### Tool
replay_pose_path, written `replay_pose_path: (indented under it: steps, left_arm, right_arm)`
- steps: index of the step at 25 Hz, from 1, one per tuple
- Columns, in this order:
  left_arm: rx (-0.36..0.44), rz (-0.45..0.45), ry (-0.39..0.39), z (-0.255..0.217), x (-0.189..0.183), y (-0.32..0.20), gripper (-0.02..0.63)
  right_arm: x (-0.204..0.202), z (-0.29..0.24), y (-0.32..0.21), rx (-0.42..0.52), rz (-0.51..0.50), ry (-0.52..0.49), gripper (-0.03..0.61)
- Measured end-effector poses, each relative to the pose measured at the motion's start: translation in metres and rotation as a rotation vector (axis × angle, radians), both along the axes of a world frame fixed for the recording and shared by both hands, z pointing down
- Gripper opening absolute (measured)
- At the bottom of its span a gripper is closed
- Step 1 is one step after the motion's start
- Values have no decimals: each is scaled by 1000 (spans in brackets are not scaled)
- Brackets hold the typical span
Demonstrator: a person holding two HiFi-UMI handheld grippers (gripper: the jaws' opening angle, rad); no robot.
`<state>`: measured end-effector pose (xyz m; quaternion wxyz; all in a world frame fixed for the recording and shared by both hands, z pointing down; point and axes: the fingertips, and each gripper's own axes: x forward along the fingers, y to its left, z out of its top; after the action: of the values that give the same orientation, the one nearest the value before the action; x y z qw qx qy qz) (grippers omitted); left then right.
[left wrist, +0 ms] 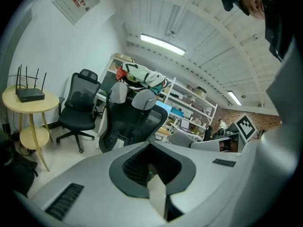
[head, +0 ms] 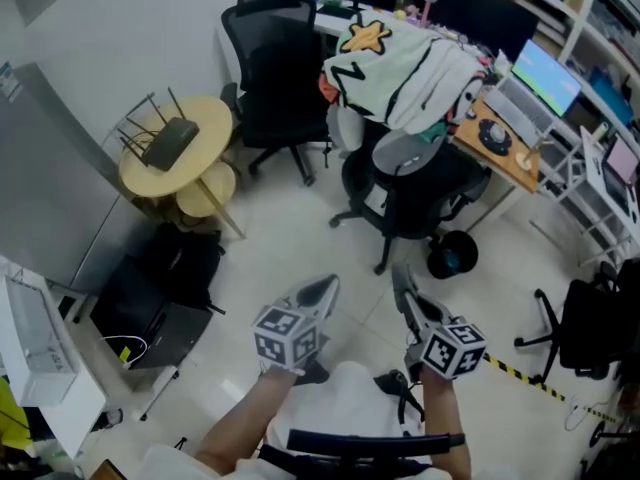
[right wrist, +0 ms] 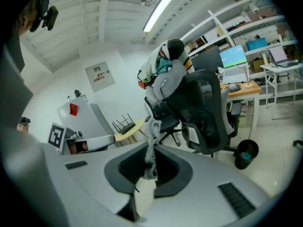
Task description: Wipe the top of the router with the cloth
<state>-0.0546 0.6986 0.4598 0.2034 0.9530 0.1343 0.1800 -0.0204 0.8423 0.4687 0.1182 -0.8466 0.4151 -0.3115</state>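
The black router with upright antennas sits on a small round yellow table at the far left; it also shows as the router in the left gripper view and the router in the right gripper view. Both grippers hang low in front of me, well away from it. My right gripper is shut on a strip of pale grey cloth that sticks up out of the jaws. Nothing is between the closed jaws of my left gripper.
A black office chair stands beside the table. A second chair draped with clothes is straight ahead. Black bags lie on the floor at left, a bin at right, and desks with monitors beyond.
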Motion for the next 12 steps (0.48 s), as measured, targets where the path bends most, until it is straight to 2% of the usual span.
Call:
replay_pose_path:
  steps: [12]
  left_arm:
    - [6,-73,-1,1,-22,-111,-2]
  right_arm:
    - [-10,-3,-116,8,-76,8,34]
